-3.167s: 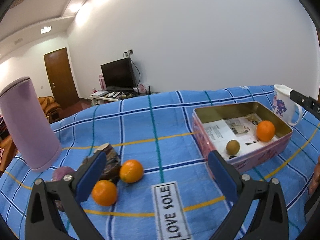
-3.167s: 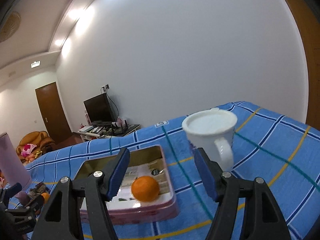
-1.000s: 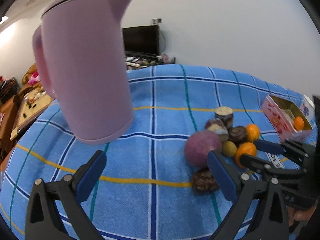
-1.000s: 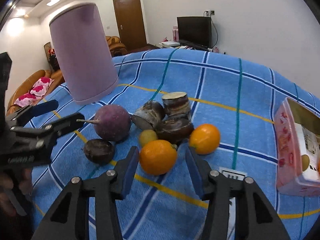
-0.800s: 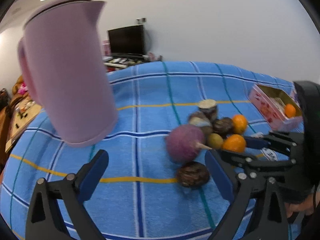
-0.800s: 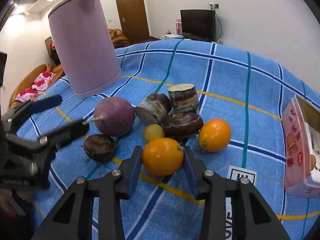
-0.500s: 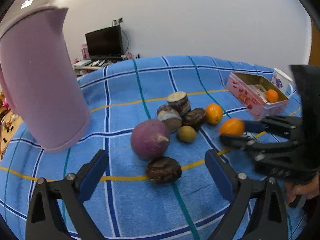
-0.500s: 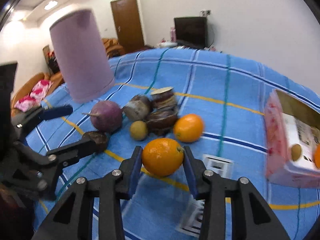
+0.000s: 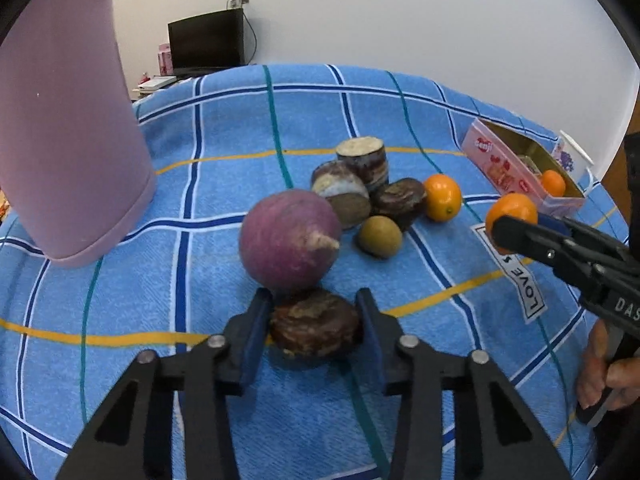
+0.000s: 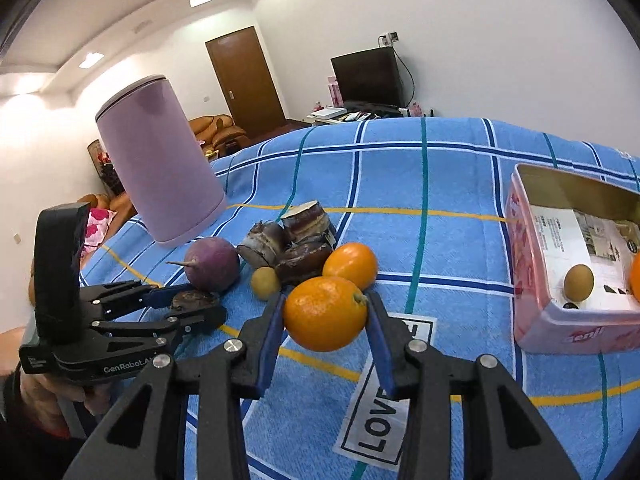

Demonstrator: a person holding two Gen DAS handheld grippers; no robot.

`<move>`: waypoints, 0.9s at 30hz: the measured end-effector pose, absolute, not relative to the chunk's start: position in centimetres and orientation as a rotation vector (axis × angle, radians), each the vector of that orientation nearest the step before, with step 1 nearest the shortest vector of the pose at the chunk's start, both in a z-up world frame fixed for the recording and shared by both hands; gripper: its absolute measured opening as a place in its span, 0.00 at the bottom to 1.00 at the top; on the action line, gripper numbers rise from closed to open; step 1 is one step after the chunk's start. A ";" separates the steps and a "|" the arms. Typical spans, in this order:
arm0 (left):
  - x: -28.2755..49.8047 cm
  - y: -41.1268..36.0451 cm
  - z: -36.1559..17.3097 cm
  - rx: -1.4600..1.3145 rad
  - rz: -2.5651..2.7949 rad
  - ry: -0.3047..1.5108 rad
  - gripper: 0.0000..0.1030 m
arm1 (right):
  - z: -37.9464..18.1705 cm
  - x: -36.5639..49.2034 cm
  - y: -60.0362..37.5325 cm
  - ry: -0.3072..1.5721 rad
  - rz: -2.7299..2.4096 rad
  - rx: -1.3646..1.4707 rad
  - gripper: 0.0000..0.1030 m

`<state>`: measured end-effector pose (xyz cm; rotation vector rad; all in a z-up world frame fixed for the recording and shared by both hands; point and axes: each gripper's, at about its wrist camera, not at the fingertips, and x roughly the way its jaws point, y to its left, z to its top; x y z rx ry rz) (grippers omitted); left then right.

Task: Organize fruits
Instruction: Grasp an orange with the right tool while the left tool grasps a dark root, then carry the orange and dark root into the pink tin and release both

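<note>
Blue checked cloth (image 9: 224, 128) underneath everything, crossed with yellow, teal and navy lines, a "LOVE" label (image 10: 384, 384) sewn into it; tall pink jug (image 10: 160, 160) upright toward the far left side; pink tin (image 10: 560, 280) open at the right edge, holding a small brown fruit (image 10: 579, 282) and a sliver of orange at its far corner, paper lining the bottom; purple round root (image 9: 290, 242) in the middle of the pile, its stub pointing right; behind and beside it, cut brown tuber pieces (image 9: 362, 162) stacked close together, touching one another; loose orange (image 9: 442, 197) just right of those pieces, resting on the cloth; small greenish-brown fruit (image 9: 379, 236) between the root and the loose orange.

Right gripper (image 10: 325, 320) narrowed onto a second orange (image 10: 325, 314), blue pads pressed against both sides, fruit lifted clear of the cloth and short of the tin; left gripper (image 9: 316, 334) drawn in around a dark brown knobbly piece (image 9: 314, 328) sitting just in front of the purple root, both pads against its sides, piece apparently on the cloth; hard to tell how firmly pinched.
</note>
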<state>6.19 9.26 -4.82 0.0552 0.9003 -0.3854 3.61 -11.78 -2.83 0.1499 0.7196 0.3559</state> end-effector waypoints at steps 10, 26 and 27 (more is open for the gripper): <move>4.2 9.3 -2.4 -0.035 -0.573 0.769 0.41 | -1.9 2.8 -12.9 0.636 0.307 0.143 0.41; 2.4 7.8 1.9 -0.098 -0.491 0.496 0.41 | 0.5 1.6 -14.9 0.447 0.192 0.010 0.41; 2.3 7.5 2.2 -0.096 -0.478 0.492 0.41 | 0.6 1.6 -15.0 0.443 0.191 0.002 0.41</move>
